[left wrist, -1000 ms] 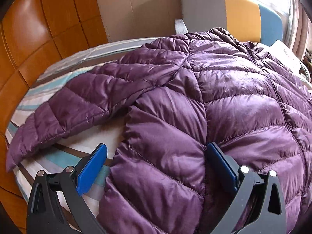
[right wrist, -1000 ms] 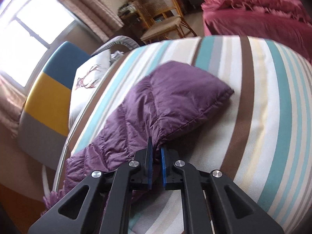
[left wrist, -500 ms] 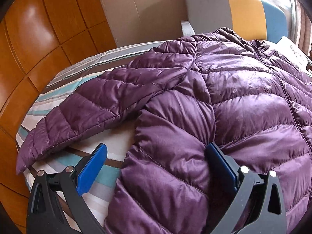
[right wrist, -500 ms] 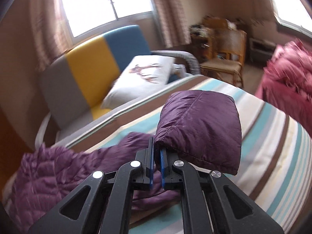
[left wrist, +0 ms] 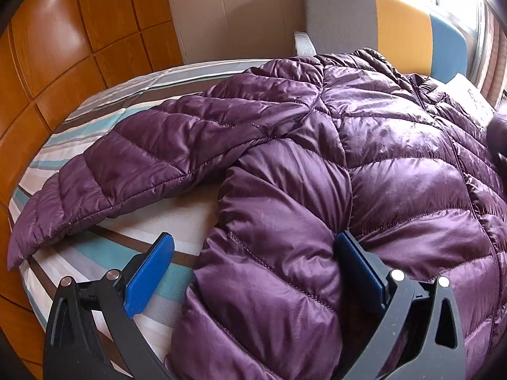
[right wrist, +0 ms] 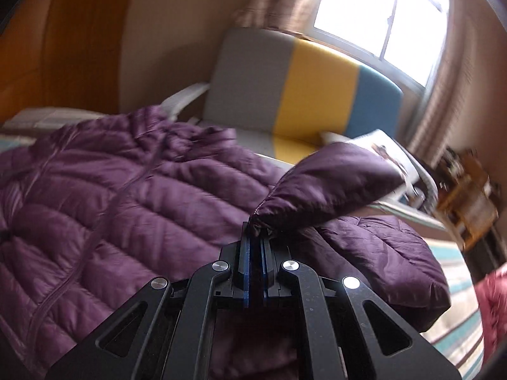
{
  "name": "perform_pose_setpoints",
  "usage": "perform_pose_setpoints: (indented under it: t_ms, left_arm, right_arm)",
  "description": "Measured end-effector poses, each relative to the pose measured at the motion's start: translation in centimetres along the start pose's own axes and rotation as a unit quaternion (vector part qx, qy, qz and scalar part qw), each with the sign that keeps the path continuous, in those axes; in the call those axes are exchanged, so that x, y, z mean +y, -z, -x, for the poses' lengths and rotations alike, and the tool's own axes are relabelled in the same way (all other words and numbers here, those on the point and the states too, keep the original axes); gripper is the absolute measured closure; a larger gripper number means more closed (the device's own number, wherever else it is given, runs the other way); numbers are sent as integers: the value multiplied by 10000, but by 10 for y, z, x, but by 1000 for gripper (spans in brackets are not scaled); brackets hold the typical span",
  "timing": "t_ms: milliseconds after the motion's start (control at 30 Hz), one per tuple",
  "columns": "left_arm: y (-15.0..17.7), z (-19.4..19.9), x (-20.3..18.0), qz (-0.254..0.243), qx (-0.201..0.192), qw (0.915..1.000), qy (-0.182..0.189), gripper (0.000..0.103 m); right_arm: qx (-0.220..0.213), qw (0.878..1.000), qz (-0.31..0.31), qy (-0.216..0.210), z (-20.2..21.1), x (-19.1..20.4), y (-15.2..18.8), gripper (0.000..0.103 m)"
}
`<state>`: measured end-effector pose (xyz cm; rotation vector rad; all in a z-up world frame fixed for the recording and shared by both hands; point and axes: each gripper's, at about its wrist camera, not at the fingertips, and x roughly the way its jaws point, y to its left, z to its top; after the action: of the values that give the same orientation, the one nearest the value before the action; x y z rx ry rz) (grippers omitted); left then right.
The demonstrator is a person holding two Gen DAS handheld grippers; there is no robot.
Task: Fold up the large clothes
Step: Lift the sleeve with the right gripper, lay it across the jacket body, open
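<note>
A purple quilted down jacket (left wrist: 364, 164) lies front up on the striped bed (left wrist: 104, 243), its left sleeve (left wrist: 133, 171) stretched out flat. My left gripper (left wrist: 253, 237) is open and straddles the jacket's side edge near the hem. Its right pad (left wrist: 355, 262) rests against the fabric and its left pad (left wrist: 149, 272) hangs over the sheet. My right gripper (right wrist: 256, 236) is shut on the cuff of the other sleeve (right wrist: 332, 183) and holds it lifted above the jacket body (right wrist: 111, 209). That sleeve shows as a dark blur (left wrist: 497, 133) at the left wrist view's right edge.
A grey, yellow and blue sofa (right wrist: 317, 85) with a white pillow (right wrist: 386, 148) stands behind the bed under a window. Orange wooden panels (left wrist: 63, 47) line the wall on the left. A wicker chair (right wrist: 465, 202) and pink bedding (right wrist: 491, 310) sit at the right.
My right gripper has swept the sleeve cuff off the bare bed and across over the jacket body, rolling as it went. The left gripper has stayed open at the jacket's edge.
</note>
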<state>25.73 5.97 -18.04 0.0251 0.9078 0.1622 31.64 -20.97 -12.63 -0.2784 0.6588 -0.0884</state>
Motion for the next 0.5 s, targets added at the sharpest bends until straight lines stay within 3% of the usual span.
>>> perform_pose_setpoints:
  t_ms: [233,500]
  left_arm:
    - [0,0,1,21,15,10000,27,2]
    - [0,-1,1,23,18,10000,30,2]
  right_arm:
    - [-86,9916,1218,-417,-11,62,-6,97]
    - [388,9794,1723,-976,-21,79,9,94]
